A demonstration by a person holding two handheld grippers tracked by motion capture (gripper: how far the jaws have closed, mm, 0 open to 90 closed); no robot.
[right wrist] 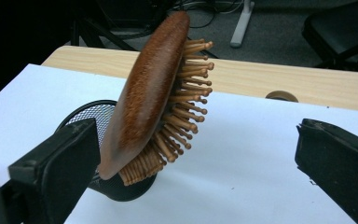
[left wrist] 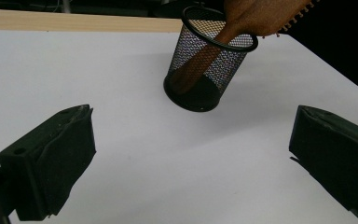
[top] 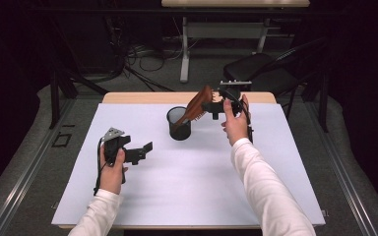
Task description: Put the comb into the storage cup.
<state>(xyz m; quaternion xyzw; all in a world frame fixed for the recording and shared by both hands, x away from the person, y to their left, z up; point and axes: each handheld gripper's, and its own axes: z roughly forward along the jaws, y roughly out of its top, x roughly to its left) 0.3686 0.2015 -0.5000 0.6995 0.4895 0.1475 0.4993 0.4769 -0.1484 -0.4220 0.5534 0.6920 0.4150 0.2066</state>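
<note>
A brown wooden hairbrush stands handle down in a black mesh cup at the far middle of the table, and its head leans out to the right. My right gripper is open just right of the brush head. In the right gripper view the brush rises from the cup close by the left jaw of that gripper, bristles toward the gap, with no pad pressing on it. My left gripper is open and holds nothing, low over the table's left side. It faces the cup and the brush.
A white sheet covers the table, and a bare wooden strip runs along the far edge with a round hole in it. Beyond the table are a black chair, a white desk leg and floor cables.
</note>
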